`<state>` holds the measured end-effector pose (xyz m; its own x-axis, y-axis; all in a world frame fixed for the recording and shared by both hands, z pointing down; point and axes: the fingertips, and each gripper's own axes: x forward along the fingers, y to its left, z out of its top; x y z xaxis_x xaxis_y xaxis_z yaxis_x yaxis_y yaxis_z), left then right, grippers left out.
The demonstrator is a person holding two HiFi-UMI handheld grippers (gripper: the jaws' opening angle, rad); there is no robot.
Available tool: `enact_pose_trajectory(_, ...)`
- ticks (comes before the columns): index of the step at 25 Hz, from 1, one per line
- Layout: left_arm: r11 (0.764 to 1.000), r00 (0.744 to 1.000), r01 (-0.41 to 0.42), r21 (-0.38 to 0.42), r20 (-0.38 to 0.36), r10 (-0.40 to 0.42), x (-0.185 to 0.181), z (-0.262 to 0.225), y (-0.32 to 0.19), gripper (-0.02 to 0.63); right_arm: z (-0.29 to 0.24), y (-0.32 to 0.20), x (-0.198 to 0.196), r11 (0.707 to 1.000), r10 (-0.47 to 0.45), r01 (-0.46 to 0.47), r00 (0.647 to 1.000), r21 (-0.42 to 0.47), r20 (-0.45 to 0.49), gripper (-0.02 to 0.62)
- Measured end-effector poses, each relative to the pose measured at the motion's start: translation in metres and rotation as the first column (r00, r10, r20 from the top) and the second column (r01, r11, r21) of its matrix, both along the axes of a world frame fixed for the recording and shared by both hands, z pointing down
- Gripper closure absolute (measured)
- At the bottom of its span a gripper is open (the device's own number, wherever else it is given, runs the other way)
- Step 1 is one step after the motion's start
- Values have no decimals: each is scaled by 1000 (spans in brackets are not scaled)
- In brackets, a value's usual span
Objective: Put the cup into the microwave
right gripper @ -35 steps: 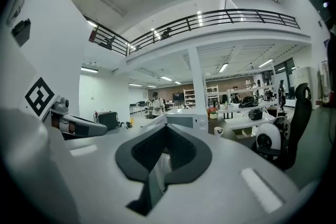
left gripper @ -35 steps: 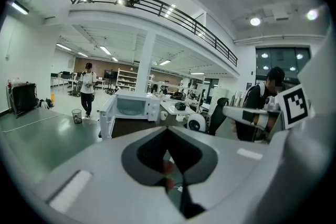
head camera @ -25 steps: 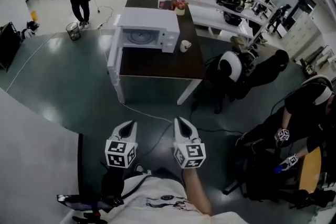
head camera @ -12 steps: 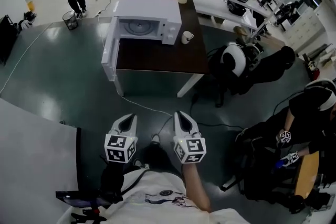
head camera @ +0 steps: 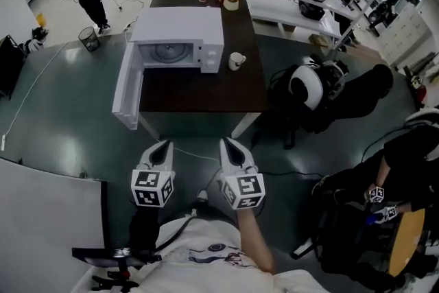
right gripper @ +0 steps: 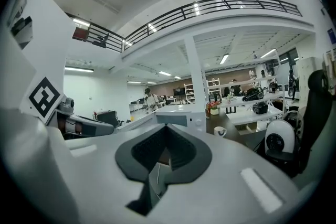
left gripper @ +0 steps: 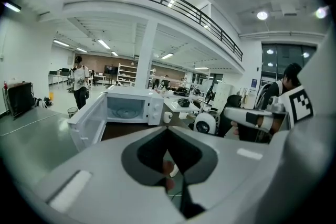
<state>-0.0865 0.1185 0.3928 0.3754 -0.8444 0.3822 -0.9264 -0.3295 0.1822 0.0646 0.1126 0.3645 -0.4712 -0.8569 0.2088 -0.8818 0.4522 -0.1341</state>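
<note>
White cup [head camera: 236,60] stands on dark table [head camera: 206,89], just right of microwave [head camera: 177,34]; microwave door hangs open to left.
Step, as judged: approach, nothing grasped yet.
Left gripper [head camera: 162,146], right gripper [head camera: 228,145]: near side, well short of table; jaws of both together, empty.
Next: close in, part right jaws, take cup.
Count: one cup, one microwave, one table, two grippers.

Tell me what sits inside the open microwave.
Inside the microwave only the glass turntable shows; the cup stands outside on the table beside it. The upper part of the cavity is hidden from the head view.
</note>
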Motion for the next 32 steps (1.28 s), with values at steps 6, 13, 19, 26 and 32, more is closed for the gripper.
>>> enact_pose_trajectory(6,999,1000,12,-31,11,-11,16,9,-33,606,8,-31,24,1000,12,-11,1000,-27,20,595)
enact_pose_trajectory(13,998,1000,13,-59,7,-13,20,18,-74,606,18,-69,30,998,17,-16,1000,-57,26,595)
enact_pose_trajectory(19,997,999,-34,-67,-21,33,28,30,-138,606,23,-117,28,998,32,-32,999,-57,-2,594)
enact_pose_trajectory(26,994,995,-92,-57,-47,90,30,29,-220,606,17,-190,24,996,72,-74,997,-44,-34,594)
enact_pose_trajectory(32,983,990,-132,-126,-73,124,29,54,-250,606,38,-225,9,990,75,-81,996,-115,-58,594)
